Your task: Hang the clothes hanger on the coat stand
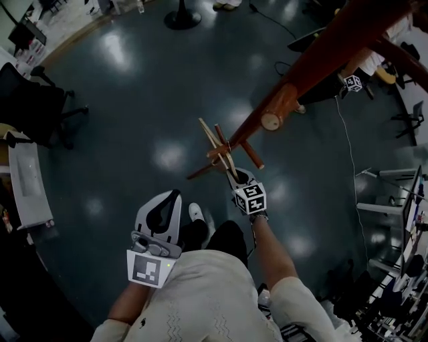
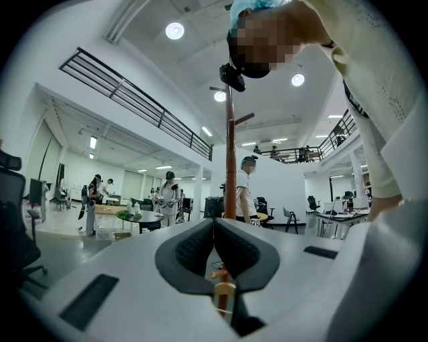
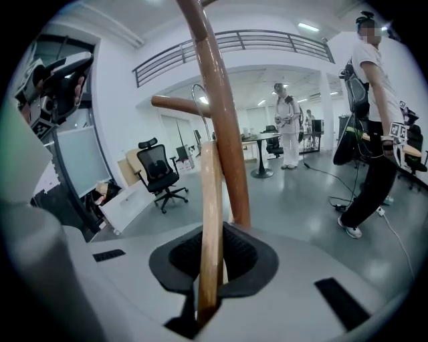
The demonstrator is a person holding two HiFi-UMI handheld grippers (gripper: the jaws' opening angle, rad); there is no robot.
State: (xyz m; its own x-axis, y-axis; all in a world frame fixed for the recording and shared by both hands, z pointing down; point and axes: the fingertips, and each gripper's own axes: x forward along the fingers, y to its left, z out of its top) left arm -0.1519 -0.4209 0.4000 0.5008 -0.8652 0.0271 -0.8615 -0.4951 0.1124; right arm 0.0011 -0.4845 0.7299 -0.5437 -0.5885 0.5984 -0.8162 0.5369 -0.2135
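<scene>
The wooden coat stand slants down from the upper right, its short pegs spreading near the view's middle. A pale wooden clothes hanger stands among those pegs. My right gripper is shut on its lower end. In the right gripper view the hanger's bar rises from between the pads, close beside the stand's pole. Its metal hook is at a peg; I cannot tell whether it rests there. My left gripper hangs low by the person's body, shut and empty, pads together.
A black office chair and a white cabinet stand at the left. A round black stand base sits at the top and a cable runs over the floor at the right. A person walks nearby; desks crowd the right edge.
</scene>
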